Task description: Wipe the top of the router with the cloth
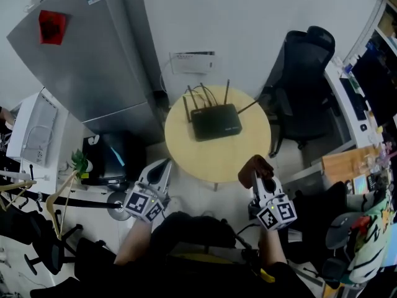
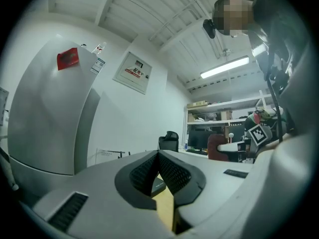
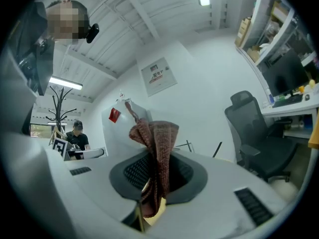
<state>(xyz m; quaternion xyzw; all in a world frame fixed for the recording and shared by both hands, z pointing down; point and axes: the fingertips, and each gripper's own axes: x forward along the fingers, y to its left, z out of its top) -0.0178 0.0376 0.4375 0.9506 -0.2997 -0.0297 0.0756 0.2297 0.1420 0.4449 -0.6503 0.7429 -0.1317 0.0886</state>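
Round and pale, our table point(image 1: 218, 157) stands near a white wall. Off its near edge, our left hand-held gripper point(image 1: 162, 166) has its jaws pressed together on nothing. The router point(image 1: 215, 121) sits on the far half, long side running left to right, antennas along its back edge. Our right hand-held gripper point(image 1: 259, 177) pinches the cloth point(image 1: 254, 166), which hides its tips.

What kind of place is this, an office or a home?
Probably an office or workroom: a black office chair, a desk with a monitor along the right, and a router on a small round table.
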